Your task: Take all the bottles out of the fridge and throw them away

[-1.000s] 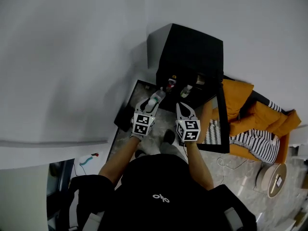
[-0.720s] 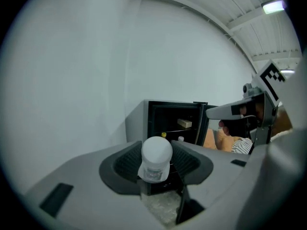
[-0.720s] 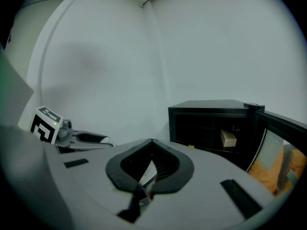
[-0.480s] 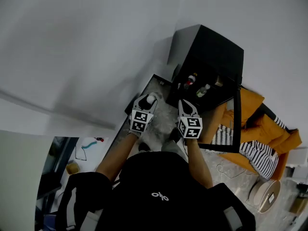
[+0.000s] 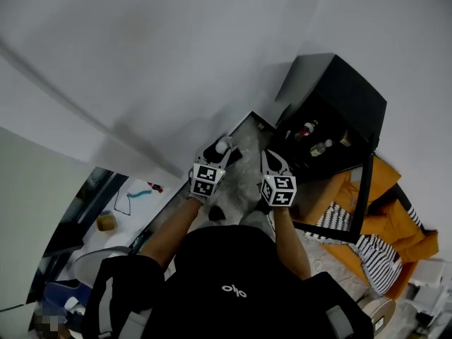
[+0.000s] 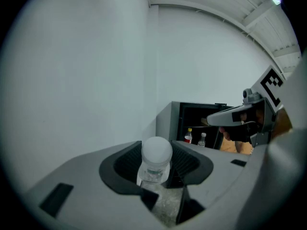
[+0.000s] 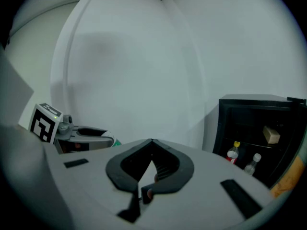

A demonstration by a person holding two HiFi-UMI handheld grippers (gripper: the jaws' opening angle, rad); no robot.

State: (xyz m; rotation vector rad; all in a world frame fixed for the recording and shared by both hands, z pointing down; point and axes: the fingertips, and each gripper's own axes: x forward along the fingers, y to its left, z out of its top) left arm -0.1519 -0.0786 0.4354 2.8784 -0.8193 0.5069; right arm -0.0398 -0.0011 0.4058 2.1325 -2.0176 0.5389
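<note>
My left gripper (image 5: 219, 151) is shut on a clear bottle with a white cap (image 5: 222, 145). In the left gripper view the bottle (image 6: 156, 159) stands upright between the dark pads (image 6: 125, 164) of that gripper (image 6: 157, 153). My right gripper (image 5: 272, 162) (image 7: 151, 145) is shut and holds nothing. Both hang in front of the white wall, left of the open black fridge (image 5: 335, 104) (image 7: 254, 123). On a fridge shelf stand a yellow-capped, red-labelled bottle (image 7: 233, 152) (image 5: 305, 129) and a clear white-capped bottle (image 7: 253, 163) (image 5: 321, 147).
The fridge door (image 5: 360, 189) hangs open toward an orange couch (image 5: 388, 207) with striped cloth (image 5: 357, 239). A tan block (image 7: 271, 135) lies on the upper shelf. Clutter and a glass-topped surface (image 5: 106, 221) sit at lower left. The white wall (image 5: 141, 62) is close ahead.
Both grippers have swung left, away from the fridge and toward the wall, the left one carrying the bottle. The fridge has slid to the right in the head view.
</note>
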